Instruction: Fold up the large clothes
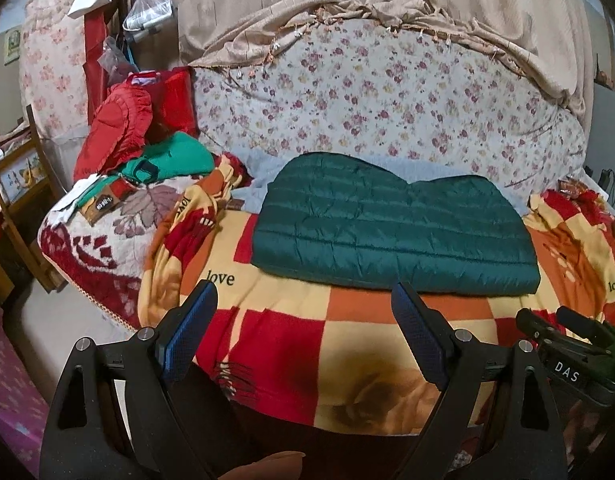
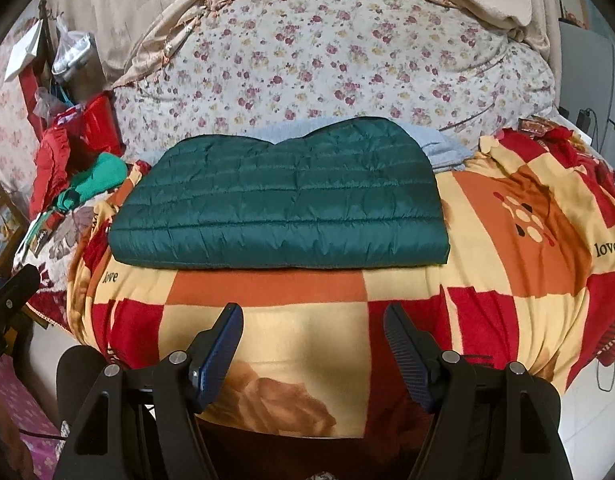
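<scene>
A dark green quilted puffer jacket (image 1: pixel 391 224) lies folded into a flat rectangle on the checked red, orange and yellow blanket (image 1: pixel 307 328). It also shows in the right wrist view (image 2: pixel 283 204), on the same blanket (image 2: pixel 267 292). My left gripper (image 1: pixel 303 300) is open and empty, held just short of the jacket's near edge. My right gripper (image 2: pixel 313 316) is open and empty, also in front of the near edge. The right gripper's body shows at the right edge of the left wrist view (image 1: pixel 567 344).
A pile of red and green clothes (image 1: pixel 147 140) sits at the left on a floral blanket. A flowered bedding roll (image 1: pixel 387 96) stands behind the jacket. A pale blue cloth (image 2: pixel 439 144) lies under the jacket's far side. A wooden chair (image 1: pixel 15 184) stands at far left.
</scene>
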### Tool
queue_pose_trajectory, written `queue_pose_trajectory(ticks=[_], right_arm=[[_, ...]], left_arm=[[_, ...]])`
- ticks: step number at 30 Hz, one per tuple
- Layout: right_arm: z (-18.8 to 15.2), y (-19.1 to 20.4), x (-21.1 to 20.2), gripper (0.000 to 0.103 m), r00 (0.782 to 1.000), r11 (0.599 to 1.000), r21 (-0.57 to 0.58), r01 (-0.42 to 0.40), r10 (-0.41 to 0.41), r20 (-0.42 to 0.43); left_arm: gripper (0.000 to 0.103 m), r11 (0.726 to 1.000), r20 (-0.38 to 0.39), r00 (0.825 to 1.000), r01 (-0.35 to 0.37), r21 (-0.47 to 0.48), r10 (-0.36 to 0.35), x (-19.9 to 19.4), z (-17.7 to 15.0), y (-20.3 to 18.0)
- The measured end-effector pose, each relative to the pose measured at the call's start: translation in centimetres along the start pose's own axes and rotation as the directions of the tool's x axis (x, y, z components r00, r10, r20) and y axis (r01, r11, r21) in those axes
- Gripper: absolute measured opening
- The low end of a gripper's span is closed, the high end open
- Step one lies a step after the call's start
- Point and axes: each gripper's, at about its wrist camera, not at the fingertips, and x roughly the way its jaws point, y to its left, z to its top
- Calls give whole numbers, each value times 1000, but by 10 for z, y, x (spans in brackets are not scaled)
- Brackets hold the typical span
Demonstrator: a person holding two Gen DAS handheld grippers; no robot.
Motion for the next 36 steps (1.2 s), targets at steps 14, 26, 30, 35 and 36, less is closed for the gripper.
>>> queue_pose_trajectory(ticks=[14,26,30,35,36], right_arm=[[-2,-2,5,70,1000,1000,4,15,-15,-20],[-2,-4,6,70,1000,1000,6,19,-18,-20],[-1,-4,6,70,1000,1000,5,17,-17,-22],[-2,-6,6,70,1000,1000,7,18,-18,-23],[-2,-7,6,70,1000,1000,7,18,-18,-23]], left_arm=[[89,1000,-26,1000,13,23,-12,5,-1,-4],[89,999,-43,999,23,33,-22,8,-3,-8],[89,999,-44,999,24,34,-22,8,-3,-8],[89,999,-44,999,23,33,-22,8,-4,-9],[89,999,-45,999,24,33,-22,8,-4,-9]])
